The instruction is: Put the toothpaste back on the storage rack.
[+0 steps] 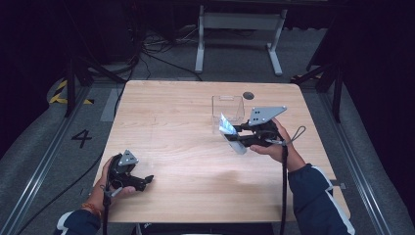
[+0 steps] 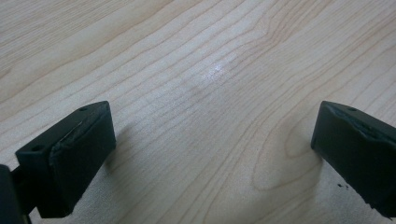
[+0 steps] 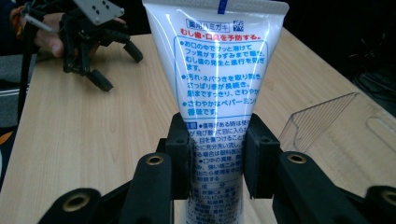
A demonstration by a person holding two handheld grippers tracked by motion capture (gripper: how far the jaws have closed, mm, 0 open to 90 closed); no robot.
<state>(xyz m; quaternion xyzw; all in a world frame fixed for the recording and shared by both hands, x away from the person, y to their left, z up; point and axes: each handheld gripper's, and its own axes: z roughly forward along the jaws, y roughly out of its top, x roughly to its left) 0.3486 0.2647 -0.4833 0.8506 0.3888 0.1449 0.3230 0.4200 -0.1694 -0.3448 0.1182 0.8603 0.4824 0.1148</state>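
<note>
Holding a white toothpaste tube [image 3: 219, 79] clamped between its jaws, the right gripper [image 1: 238, 134] hovers above the table [image 1: 186, 161] at about 2 o'clock from the table's centre; tube is off the surface, crimped end pointing away from the hand, printed side facing the right gripper view. Clear plastic box [image 1: 228, 107] stands open-topped just beyond the tube at 12 o'clock, near but apart from it; in the right gripper view its clear wall [image 3: 322, 119] sits at 3 o'clock of the tube. Left gripper [image 1: 145, 181] rests low at 8 o'clock near the table's front-left edge, jaws wide apart, nothing between them, bare wood under them in the left gripper view. Step in hand looks like carry-to-box: tube gripped, not yet in. Next move likely needs a short shift toward 12 o'clock, lining the tube over the box opening, lowering, then parting the jaws. Risk: tube catching the box rim and tipping it.
</note>
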